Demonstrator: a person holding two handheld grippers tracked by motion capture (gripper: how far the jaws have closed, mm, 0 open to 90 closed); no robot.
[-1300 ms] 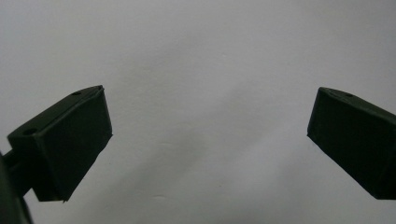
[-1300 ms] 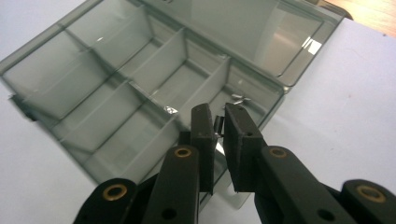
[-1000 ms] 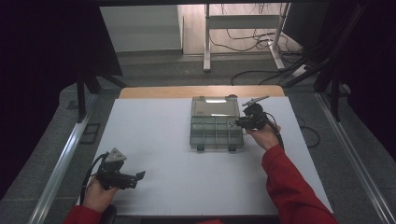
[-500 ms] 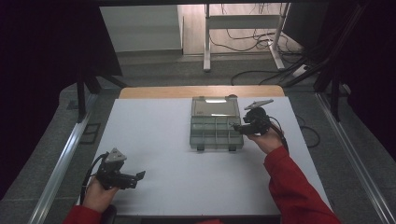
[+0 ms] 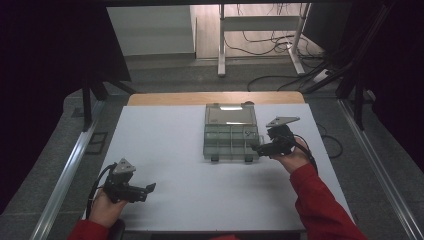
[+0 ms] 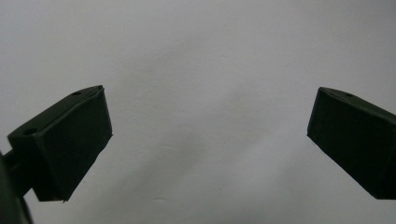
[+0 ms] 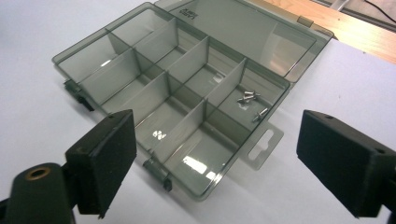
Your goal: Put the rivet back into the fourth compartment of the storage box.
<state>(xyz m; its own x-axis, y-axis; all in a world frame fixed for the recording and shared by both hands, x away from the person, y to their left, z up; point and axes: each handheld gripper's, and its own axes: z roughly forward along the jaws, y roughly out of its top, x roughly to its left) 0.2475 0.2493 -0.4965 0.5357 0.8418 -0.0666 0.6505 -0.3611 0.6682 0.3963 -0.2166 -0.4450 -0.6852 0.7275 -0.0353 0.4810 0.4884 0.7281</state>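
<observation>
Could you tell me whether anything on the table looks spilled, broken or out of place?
Nothing stands out. The organizer box lies open and flat, its few small screws are inside one compartment, and both the left gripper and right gripper are open and holding nothing.

organiser box (image 7: 177, 88): smoky grey, see-through plastic
screws (image 7: 250, 98): silver, bright
table (image 5: 175, 150): plain white top, wood-brown far edge
left gripper (image 5: 145, 190): black
right gripper (image 5: 260, 147): black
sleeve (image 5: 322, 205): red
</observation>
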